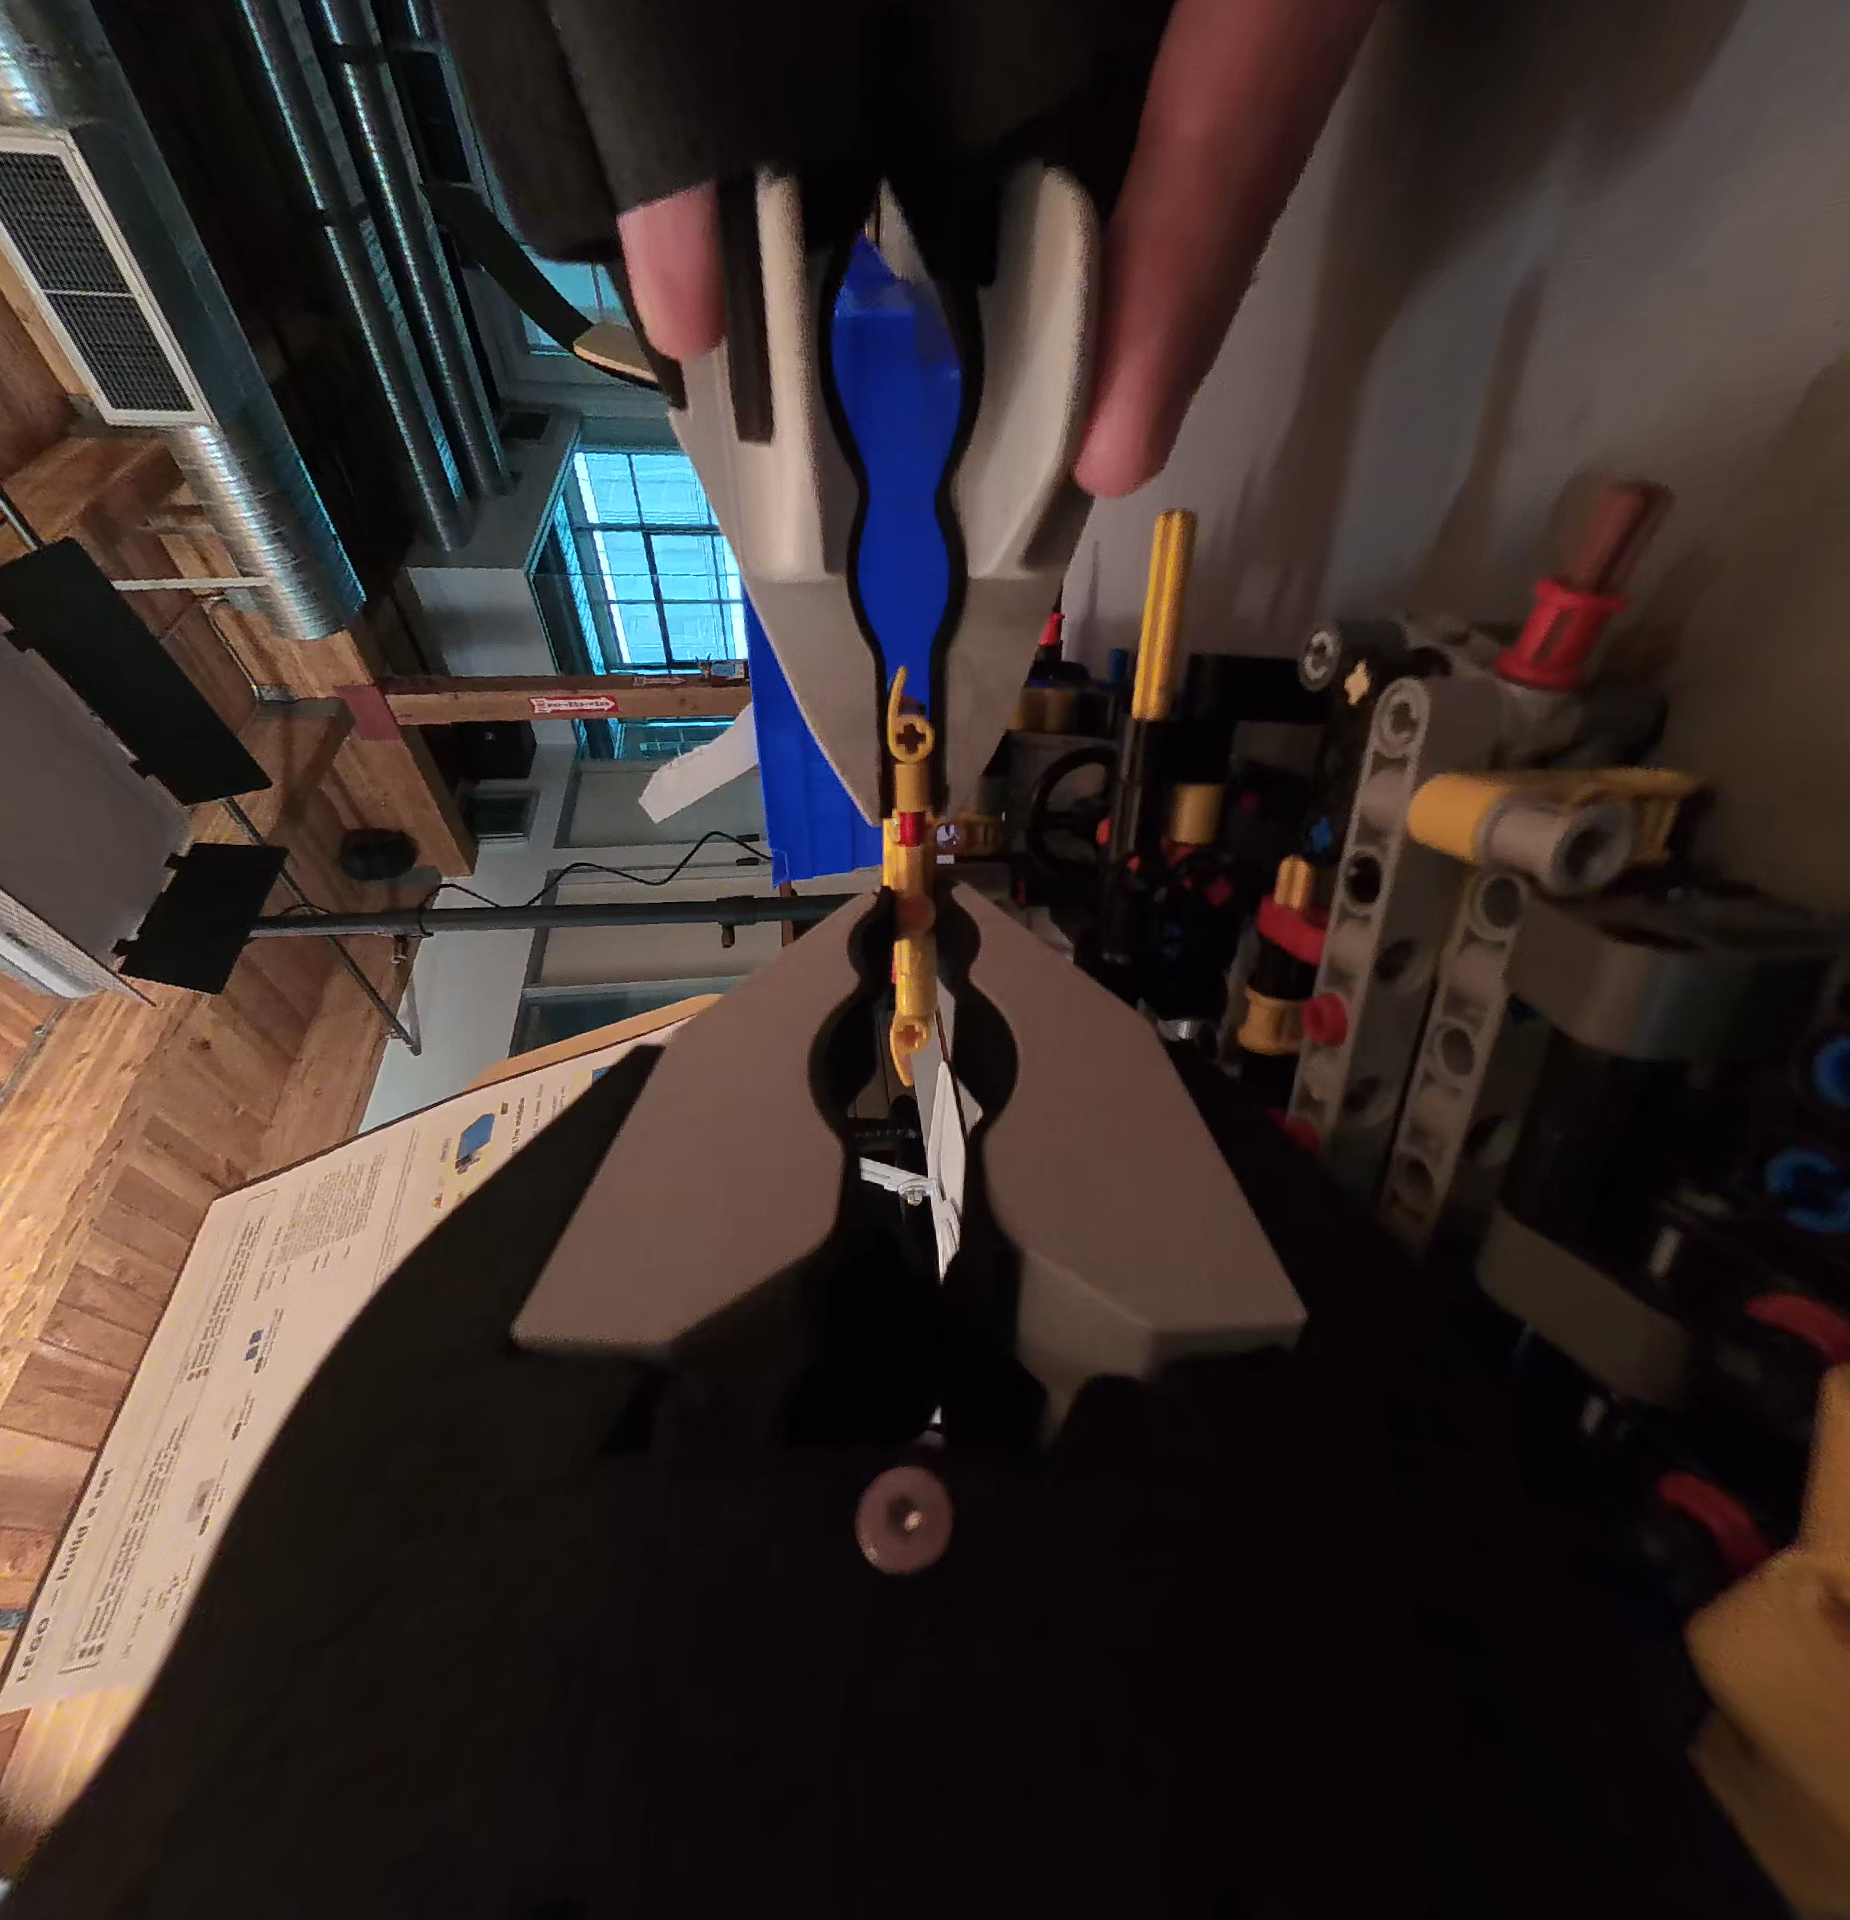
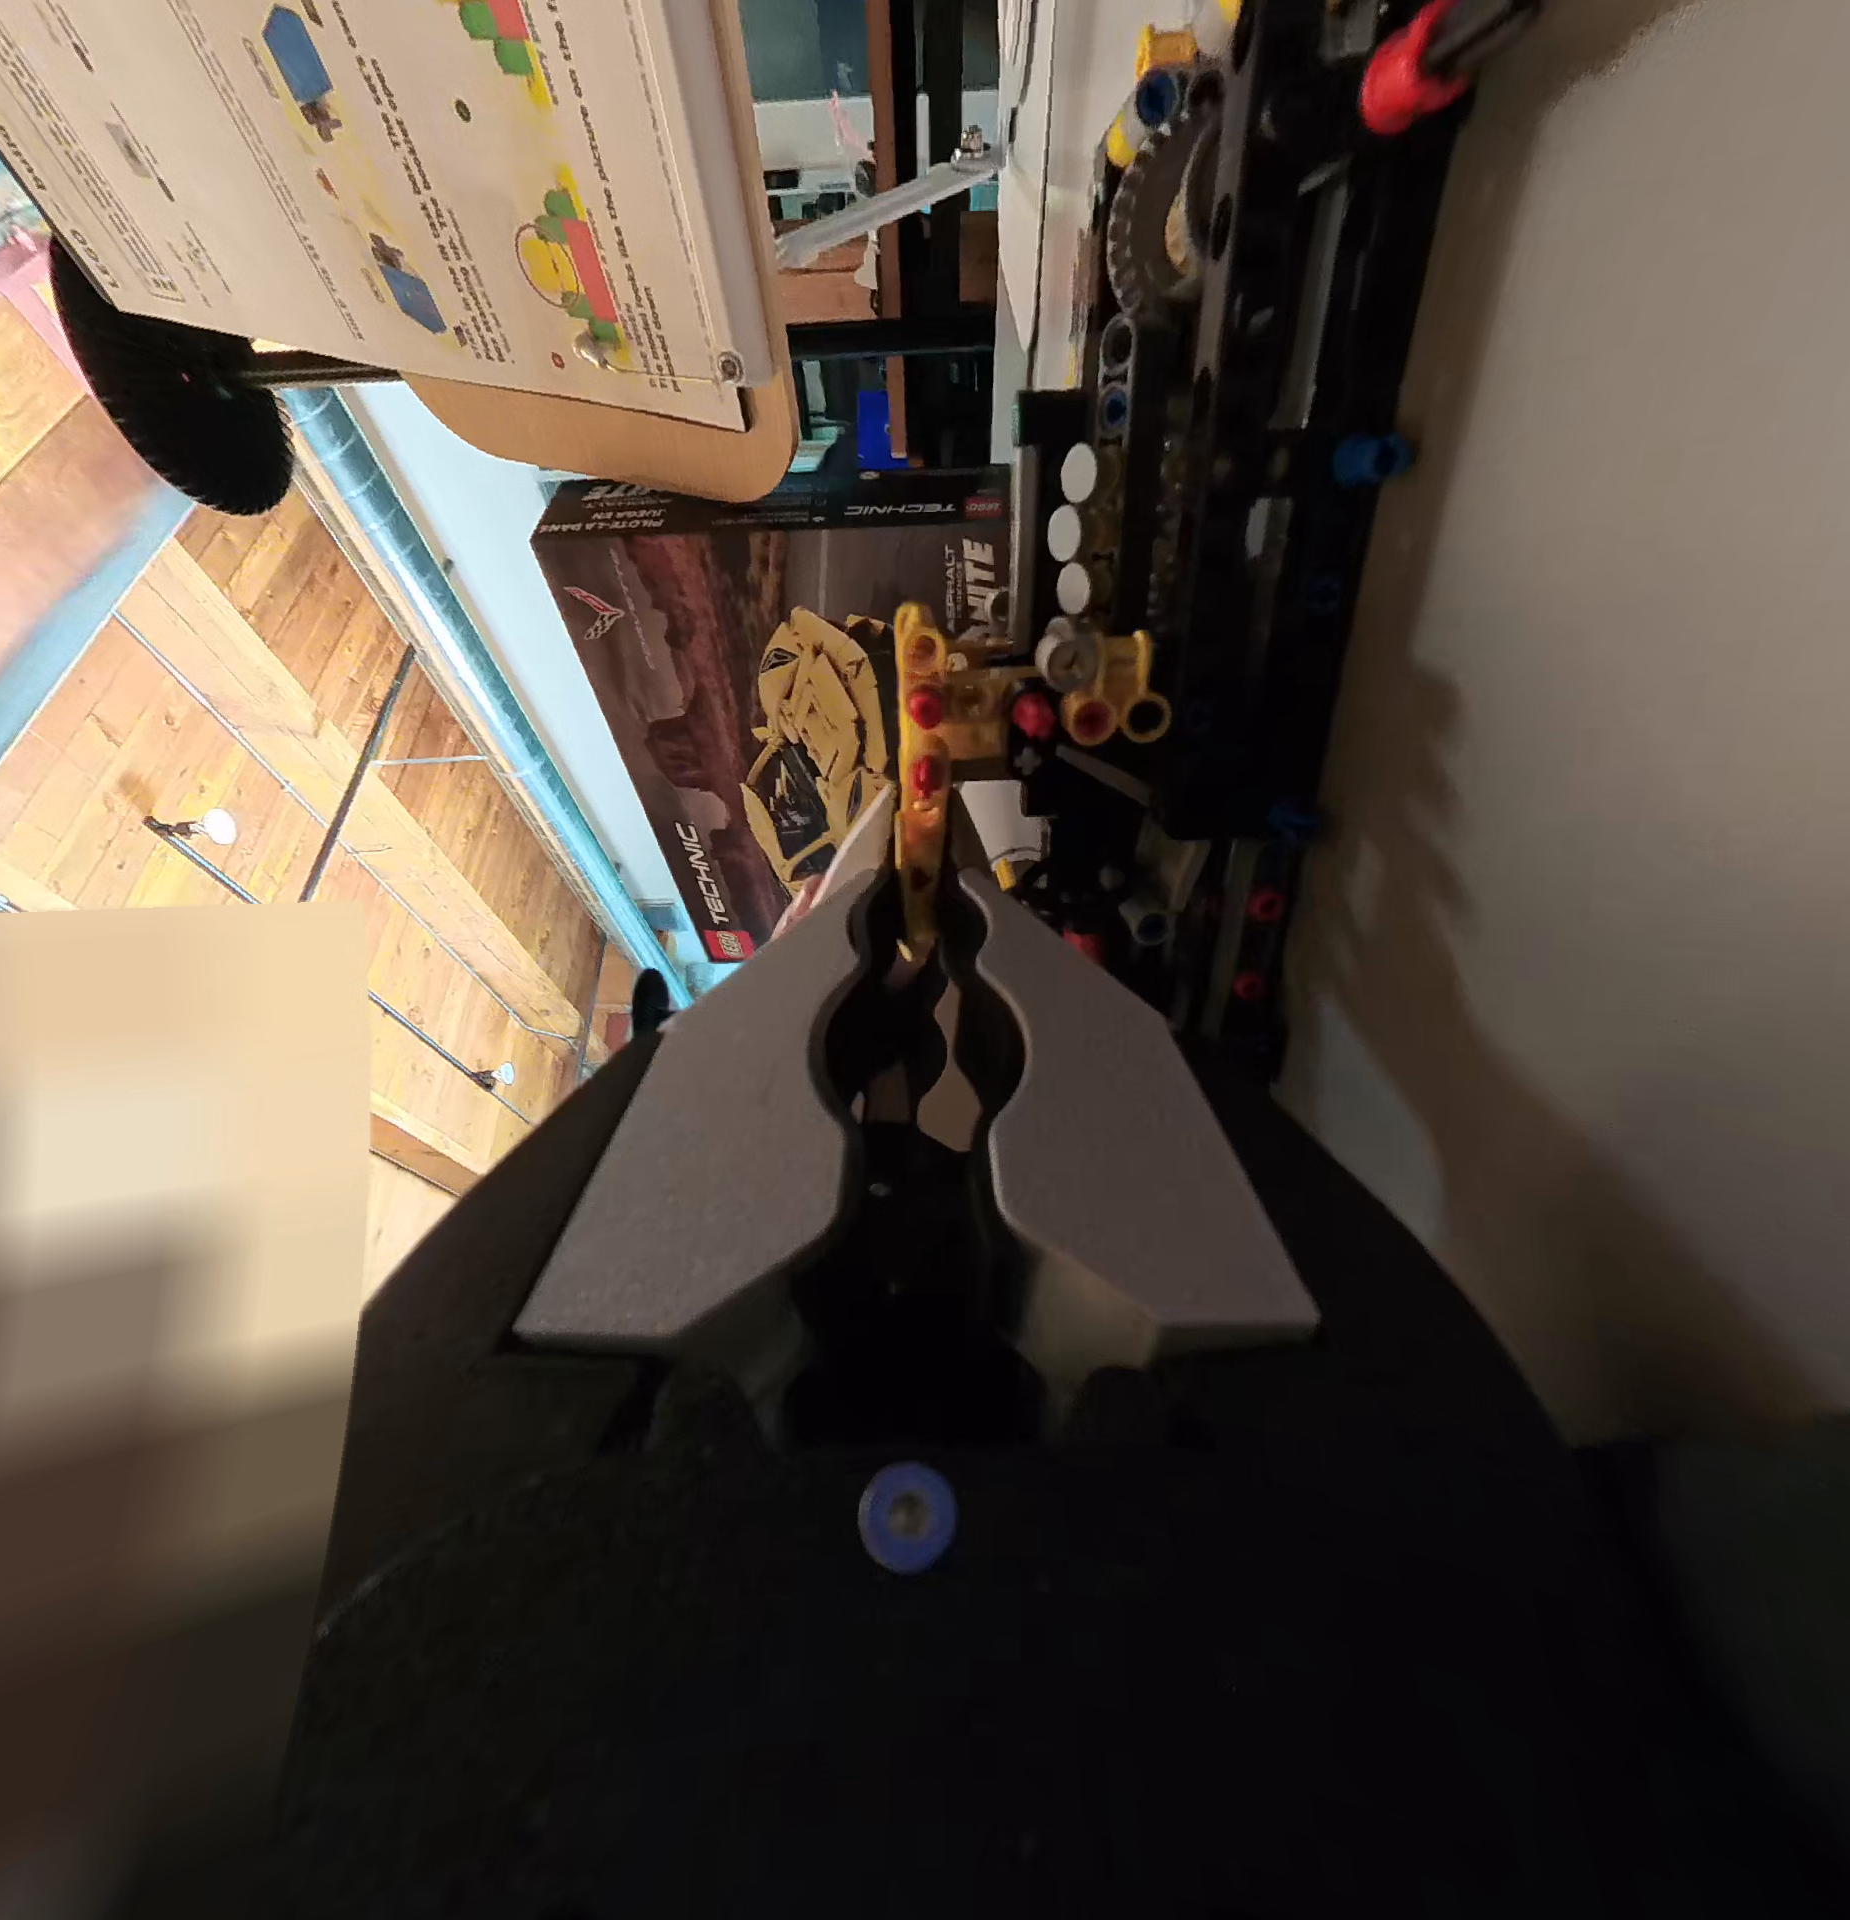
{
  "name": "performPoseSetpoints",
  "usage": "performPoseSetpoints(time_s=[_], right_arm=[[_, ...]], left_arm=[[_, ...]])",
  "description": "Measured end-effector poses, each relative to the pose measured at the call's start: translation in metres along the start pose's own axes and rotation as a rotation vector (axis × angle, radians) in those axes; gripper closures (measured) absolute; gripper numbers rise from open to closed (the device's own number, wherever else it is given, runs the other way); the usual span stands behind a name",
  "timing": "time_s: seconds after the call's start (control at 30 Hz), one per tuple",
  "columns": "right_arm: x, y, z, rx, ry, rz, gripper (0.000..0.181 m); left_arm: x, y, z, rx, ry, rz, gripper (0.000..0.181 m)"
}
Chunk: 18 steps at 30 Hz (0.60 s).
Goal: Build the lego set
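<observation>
The yellow beam [image 1: 913, 914], a thin lego strip studded with red pins [image 2: 925, 711], hung in the air between the two tools, pinched at both ends. The left gripper [image 1: 910, 914] had its grey fingers [image 1: 755, 1122] pressed together on the near end of the beam. From the opposite side the right gripper [image 1: 916, 717] came in point to point with the left one, its fingers [image 1: 796, 499] also clamped on the beam's far end, and a person's hand [image 1: 1191, 260] was wrapped around its body. In the right wrist view the same beam stood out past the right gripper [image 2: 919, 883], whose fingers [image 2: 734, 1143] were closed on its lower end, and a small yellow cluster of connectors [image 2: 1092, 686] sat just beside the beam's upper part; I could not tell if they were joined.

Just beyond the beam stood the half-built lego model [image 1: 1420, 935], a dark frame with grey perforated liftarms [image 1: 1368, 914], a yellow axle [image 1: 1162, 613] and red and blue pins, resting on the pale table [image 2: 1627, 727]. Behind the beam in the right wrist view stood the set's box [image 2: 755, 727] with a yellow car pictured on it. A clipboard with an instruction sheet [image 2: 433, 187] stood farther from the beam, near that box.
</observation>
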State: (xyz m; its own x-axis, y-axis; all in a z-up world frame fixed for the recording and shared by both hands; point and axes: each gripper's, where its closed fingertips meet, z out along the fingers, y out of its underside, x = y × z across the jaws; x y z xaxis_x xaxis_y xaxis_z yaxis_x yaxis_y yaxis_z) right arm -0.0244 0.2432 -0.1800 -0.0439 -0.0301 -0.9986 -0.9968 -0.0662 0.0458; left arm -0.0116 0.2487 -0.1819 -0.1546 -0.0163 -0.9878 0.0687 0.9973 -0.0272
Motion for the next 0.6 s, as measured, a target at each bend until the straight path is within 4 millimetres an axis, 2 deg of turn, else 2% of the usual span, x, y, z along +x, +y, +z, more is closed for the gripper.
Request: performPoseSetpoints(time_s=[0.13, 0.3, 0.37, 0.5, 0.6], right_arm=[[0.0003, 0.0022, 0.0015, -0.045, 0.014, -0.020, 0.176], [0.0009, 0.0035, 0.0006, -0.198, 0.055, -0.050, 0.176], [0.0014, 0.0031, 0.0009, -0.215, 0.083, -0.120, 0.176], [0.0004, 0.0037, 0.0004, -0.242, 0.027, -0.050, 0.176], [0.0005, 0.0041, 0.0011, -0.240, 0.040, -0.094, 0.176]], left_arm=[[0.0005, 0.0006, -0.0020, 0.013, 0.004, 0.011, 0.175], [0.0005, -0.0008, -0.0024, 0.015, 0.022, -0.024, 0.176], [0.0004, -0.0010, -0.0023, 0.014, 0.030, -0.027, 0.176], [0.0001, -0.0013, -0.0032, 0.044, 0.023, -0.053, 0.175], [0.0001, -0.0005, -0.0041, 0.071, 0.042, -0.114, 0.174]])
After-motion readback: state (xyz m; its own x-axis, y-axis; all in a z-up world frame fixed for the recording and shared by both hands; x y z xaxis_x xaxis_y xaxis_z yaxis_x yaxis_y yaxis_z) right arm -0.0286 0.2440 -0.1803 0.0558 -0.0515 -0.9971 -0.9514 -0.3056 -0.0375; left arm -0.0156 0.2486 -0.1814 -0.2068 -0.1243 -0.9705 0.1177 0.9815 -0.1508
